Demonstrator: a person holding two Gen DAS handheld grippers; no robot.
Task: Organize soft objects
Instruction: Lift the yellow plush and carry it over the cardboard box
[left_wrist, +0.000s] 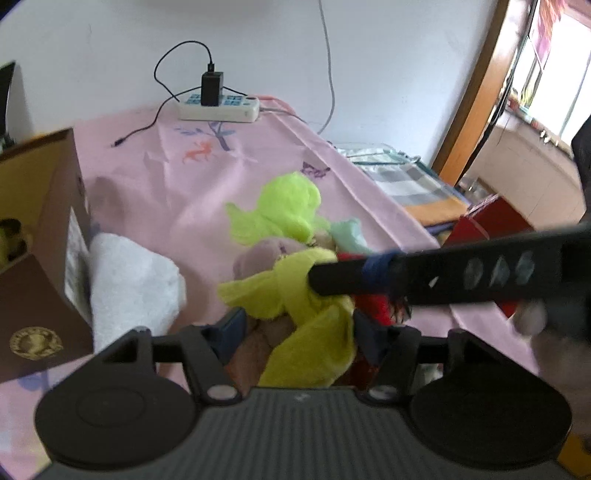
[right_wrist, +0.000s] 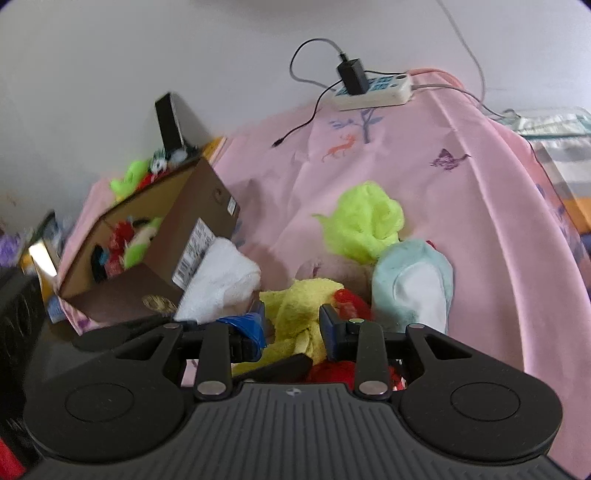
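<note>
A pile of soft things lies on the pink cloth: a yellow cloth (left_wrist: 310, 314), a neon green cloth (left_wrist: 284, 210), a pale plush (left_wrist: 258, 258), a mint slipper (right_wrist: 413, 284), a red item (right_wrist: 351, 299) and a white towel (left_wrist: 129, 280). My left gripper (left_wrist: 295, 328) stands open around the yellow cloth. My right gripper (right_wrist: 291, 325) is shut on the yellow cloth (right_wrist: 295, 306); its finger (left_wrist: 406, 277) reaches in from the right in the left wrist view.
A brown cardboard box (right_wrist: 155, 236) with soft toys inside stands at the left, beside the white towel. A power strip (left_wrist: 218, 107) with a black charger sits at the far edge by the wall. The table edge drops off at the right.
</note>
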